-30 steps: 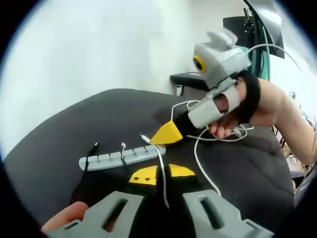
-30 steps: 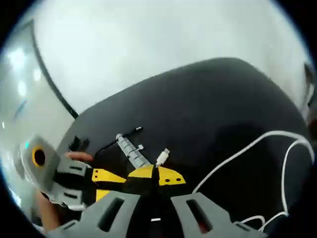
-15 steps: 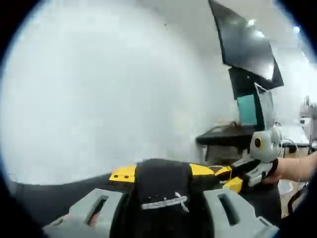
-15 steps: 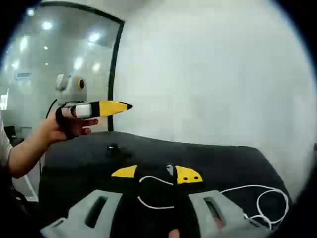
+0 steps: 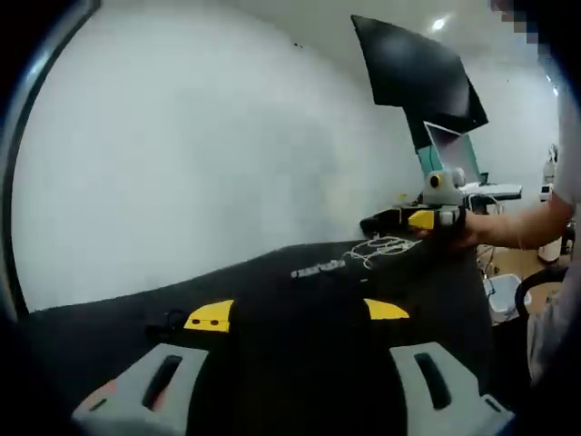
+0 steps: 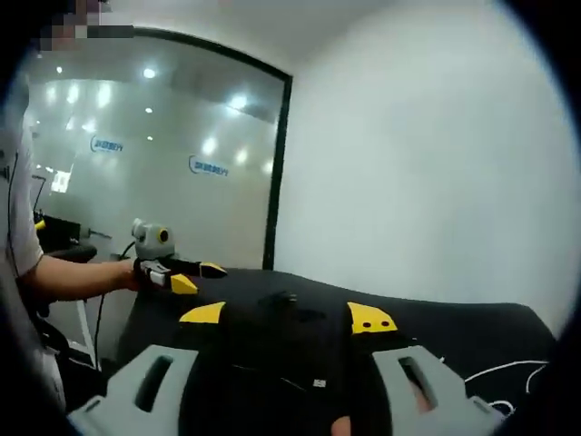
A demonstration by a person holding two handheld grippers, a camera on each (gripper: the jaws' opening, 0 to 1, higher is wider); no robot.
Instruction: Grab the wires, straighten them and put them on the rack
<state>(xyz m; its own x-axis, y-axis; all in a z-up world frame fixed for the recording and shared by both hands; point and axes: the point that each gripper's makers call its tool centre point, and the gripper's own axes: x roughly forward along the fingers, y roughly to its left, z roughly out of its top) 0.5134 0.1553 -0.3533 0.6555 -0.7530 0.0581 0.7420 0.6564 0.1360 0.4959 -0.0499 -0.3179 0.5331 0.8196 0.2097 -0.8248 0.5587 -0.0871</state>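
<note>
Wires: a loose white tangle (image 5: 386, 245) lies on the black table (image 5: 300, 300) near its far end, just beside the right gripper (image 5: 408, 219), whose yellow jaws look spread; another white wire (image 6: 495, 372) curls at the table's right edge. Left gripper (image 6: 192, 276), held out over the far side of the table, has its jaws parted. Neither pair of jaws holds anything.

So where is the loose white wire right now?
In the left gripper view the white wire lies bunched on the far black table, just below the right hand-held gripper.
</note>
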